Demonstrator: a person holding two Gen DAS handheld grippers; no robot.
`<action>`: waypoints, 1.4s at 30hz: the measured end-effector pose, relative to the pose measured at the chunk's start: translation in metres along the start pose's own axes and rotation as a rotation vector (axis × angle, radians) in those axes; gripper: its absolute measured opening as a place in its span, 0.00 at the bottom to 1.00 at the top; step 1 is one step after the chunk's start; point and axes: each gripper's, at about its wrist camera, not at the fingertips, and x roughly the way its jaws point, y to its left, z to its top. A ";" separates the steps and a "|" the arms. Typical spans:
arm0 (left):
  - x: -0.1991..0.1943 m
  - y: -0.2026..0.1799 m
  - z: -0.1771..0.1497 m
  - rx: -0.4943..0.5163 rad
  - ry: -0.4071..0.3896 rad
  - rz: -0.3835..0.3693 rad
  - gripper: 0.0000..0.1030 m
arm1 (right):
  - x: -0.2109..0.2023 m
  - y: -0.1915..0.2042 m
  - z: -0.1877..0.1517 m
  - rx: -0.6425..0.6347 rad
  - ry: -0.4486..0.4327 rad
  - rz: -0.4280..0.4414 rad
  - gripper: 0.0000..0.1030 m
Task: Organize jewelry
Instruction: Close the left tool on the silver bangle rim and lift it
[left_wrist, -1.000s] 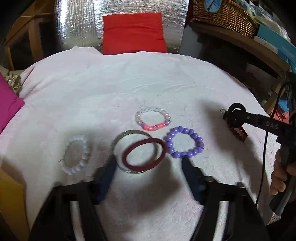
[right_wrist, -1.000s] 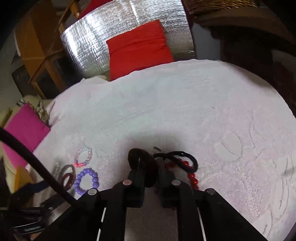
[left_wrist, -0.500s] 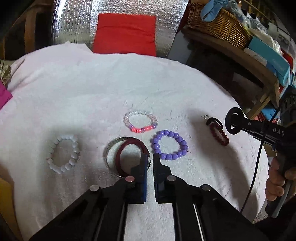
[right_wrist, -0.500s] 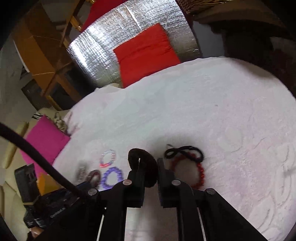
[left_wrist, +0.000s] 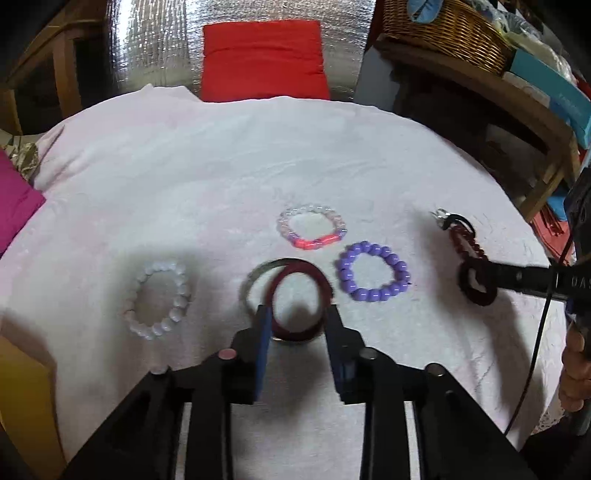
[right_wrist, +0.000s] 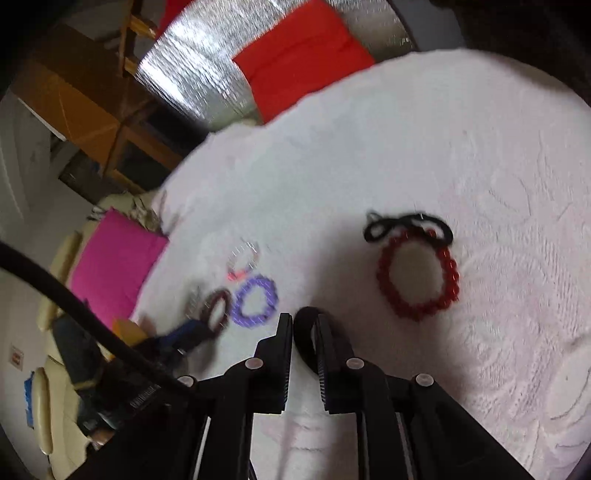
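Observation:
Several bracelets lie on a white cloth (left_wrist: 184, 192): a white bead one (left_wrist: 159, 300), a silver bangle (left_wrist: 255, 280) under a dark red bangle (left_wrist: 299, 291), a pink-and-clear bead one (left_wrist: 312, 232), a purple bead one (left_wrist: 372, 276) and a red bead one with a black cord (right_wrist: 417, 277). My left gripper (left_wrist: 297, 315) is open, its fingers on either side of the near rim of the red bangle. My right gripper (right_wrist: 306, 325) is slightly open above the cloth with a dark ring (right_wrist: 306, 332) between its fingers, left of the red bead bracelet; it also shows in the left wrist view (left_wrist: 476, 280).
A red cushion (left_wrist: 264, 59) leans on a silver foil panel (left_wrist: 162, 44) behind the table. A wicker basket (left_wrist: 447, 33) stands on a wooden shelf at the back right. A pink cushion (left_wrist: 14, 206) lies at the left edge. A black cable (right_wrist: 74, 310) crosses the right wrist view.
My left gripper shut half a second ago and has opened again around the red bangle. My right gripper has lifted away from the red bead bracelet and parted slightly.

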 end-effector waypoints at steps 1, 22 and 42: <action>-0.001 0.002 0.000 0.002 -0.002 0.014 0.38 | 0.004 -0.001 0.000 0.004 0.022 -0.006 0.15; 0.021 0.006 -0.001 -0.009 0.074 0.021 0.72 | 0.011 0.007 -0.011 -0.091 0.006 -0.168 0.38; 0.017 0.001 0.007 0.002 -0.017 0.007 0.60 | 0.014 0.029 -0.016 -0.150 -0.007 -0.158 0.13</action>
